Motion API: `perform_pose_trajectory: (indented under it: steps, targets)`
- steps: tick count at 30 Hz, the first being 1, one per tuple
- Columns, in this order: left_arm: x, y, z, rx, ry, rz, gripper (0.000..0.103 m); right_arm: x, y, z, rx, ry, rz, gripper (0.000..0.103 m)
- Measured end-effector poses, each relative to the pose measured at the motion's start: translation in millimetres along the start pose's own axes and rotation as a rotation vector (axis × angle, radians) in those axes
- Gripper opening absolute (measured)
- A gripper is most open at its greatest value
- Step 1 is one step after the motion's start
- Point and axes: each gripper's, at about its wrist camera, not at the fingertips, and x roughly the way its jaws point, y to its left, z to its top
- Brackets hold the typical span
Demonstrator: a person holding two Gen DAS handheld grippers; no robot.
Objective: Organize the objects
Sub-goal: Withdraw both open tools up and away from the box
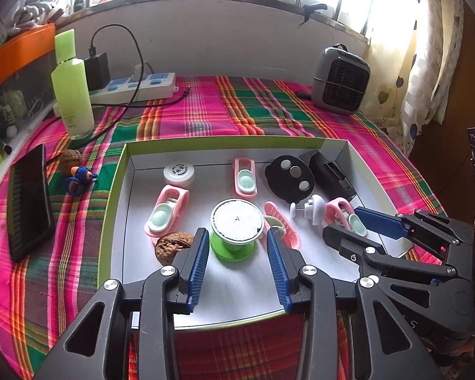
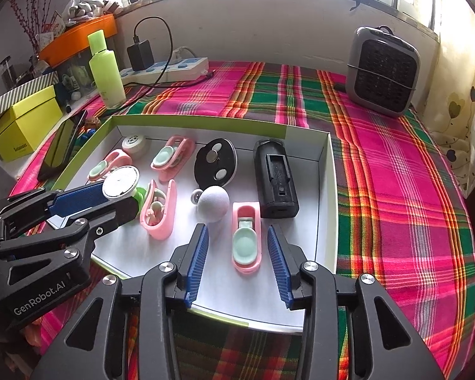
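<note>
A white box with a green rim [image 1: 110, 196] [image 2: 205, 123] lies on the plaid cloth and holds small items. My left gripper [image 1: 237, 237] [image 2: 123, 199] is open, with a green spool with a white top [image 1: 237, 231] [image 2: 122, 182] standing between its fingertips, narrow gaps on both sides. My right gripper [image 2: 237, 237] [image 1: 342, 221] is open around a pink clip with a mint pad [image 2: 247, 243] [image 1: 338, 210], untouched. Other pink clips [image 1: 166, 215] [image 1: 245, 180] [image 2: 160, 212], a walnut [image 1: 172, 243], a white knob [image 2: 212, 204], a black disc [image 2: 217, 161] and a black device [image 2: 275, 180] lie in the box.
Left of the box lie a phone [image 1: 30, 202], another walnut [image 1: 69, 160] and a blue toy [image 1: 80, 177]. A green bottle [image 1: 71, 88], a power strip [image 1: 133, 87] with cables and a grey heater [image 2: 383, 69] stand at the back. A yellow box [image 2: 25, 123] sits far left.
</note>
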Motion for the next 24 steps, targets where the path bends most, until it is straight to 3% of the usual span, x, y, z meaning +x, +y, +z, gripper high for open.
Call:
perform_pose_trajectory:
  steps: [4, 24]
  targets:
    - [-5.5, 1.0, -1.4, -0.001, -0.007, 0.000, 0.039, -3.6, 1.6, 0.1, -0.003, -0.008, -0.001, 0.045]
    - [-43.5, -0.7, -15.2, 0.001, -0.053, 0.033, 0.043, -38.0, 12.3, -9.9, 0.006, -0.075, -0.019, 0.045]
